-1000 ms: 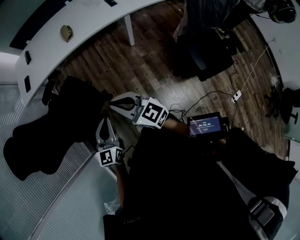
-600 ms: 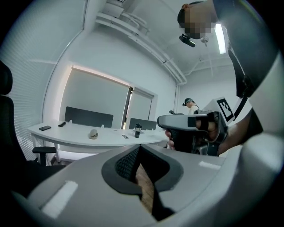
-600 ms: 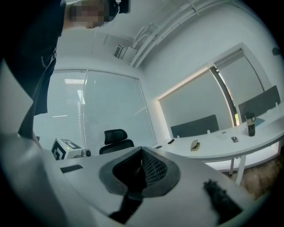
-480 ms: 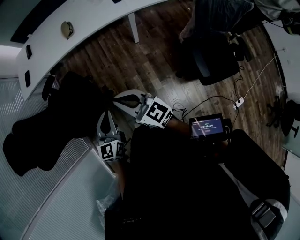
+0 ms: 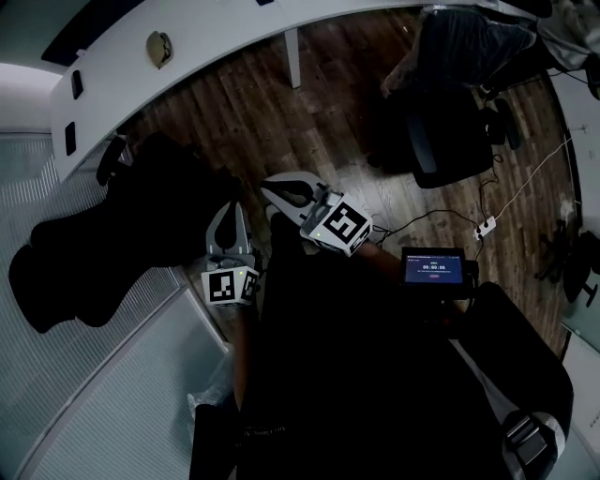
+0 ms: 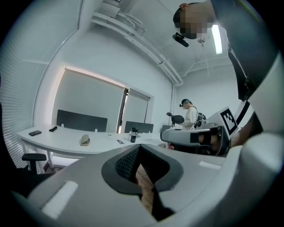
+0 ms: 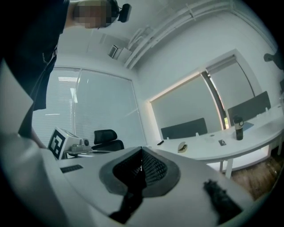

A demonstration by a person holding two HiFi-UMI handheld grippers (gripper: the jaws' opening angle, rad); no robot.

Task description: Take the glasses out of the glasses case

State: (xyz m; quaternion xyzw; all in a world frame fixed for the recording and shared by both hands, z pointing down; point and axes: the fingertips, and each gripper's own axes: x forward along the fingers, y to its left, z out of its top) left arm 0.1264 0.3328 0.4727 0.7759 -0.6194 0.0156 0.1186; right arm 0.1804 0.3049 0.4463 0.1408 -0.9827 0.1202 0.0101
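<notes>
The glasses case (image 5: 158, 47) is a small tan oval lying closed on the curved white table (image 5: 216, 28) at the top left of the head view. It also lies ahead in the left gripper view, the case (image 6: 84, 140), and in the right gripper view, the case (image 7: 182, 146). My left gripper (image 5: 230, 206) and right gripper (image 5: 267, 186) hang side by side over the wooden floor, well short of the table. The left gripper (image 6: 140, 147) and right gripper (image 7: 142, 151) are both shut with nothing between their pads.
A black office chair (image 5: 112, 234) stands at my left, between me and the table. A second chair (image 5: 441, 131) and a power strip (image 5: 485, 228) with cables lie to the right. A black bottle (image 6: 132, 134) and dark phones (image 6: 34, 132) rest on the table. A person (image 6: 191, 116) stands far off.
Both grippers have shifted to the right and slightly up in the head view. The table and the case have slid rightward and a little nearer. Both stay shut.
</notes>
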